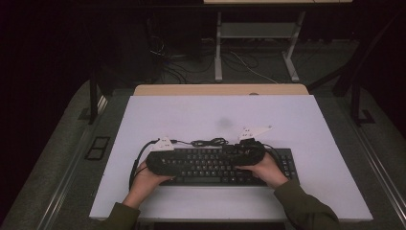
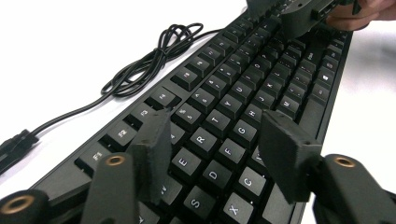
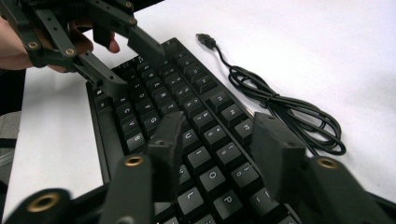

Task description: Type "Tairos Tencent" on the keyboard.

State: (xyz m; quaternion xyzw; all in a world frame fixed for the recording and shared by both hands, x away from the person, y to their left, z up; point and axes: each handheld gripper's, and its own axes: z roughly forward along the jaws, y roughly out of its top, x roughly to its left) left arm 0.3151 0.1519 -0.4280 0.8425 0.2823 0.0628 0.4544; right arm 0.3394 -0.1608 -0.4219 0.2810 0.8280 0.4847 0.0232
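A black keyboard (image 1: 215, 165) lies along the near part of the white table (image 1: 220, 115). Its black cable (image 1: 210, 142) is coiled just behind it, with the plug end loose on the table. My left gripper (image 1: 166, 162) hovers over the keyboard's left end. Its jaws stand apart above the letter keys (image 2: 219, 140), and nothing is between the pads. My right gripper (image 1: 241, 157) is over the right half of the keyboard, jaws also apart above the keys (image 3: 222, 140) and gripping nothing. The two grippers point toward each other: the left gripper (image 3: 128, 65) appears far off in the right gripper view.
The coiled cable (image 3: 289, 107) and its plug (image 3: 204, 38) lie on bare white table behind the keyboard. A wooden strip (image 1: 220, 89) borders the table's far edge. Beyond it are a desk frame (image 1: 256, 43) and floor cables.
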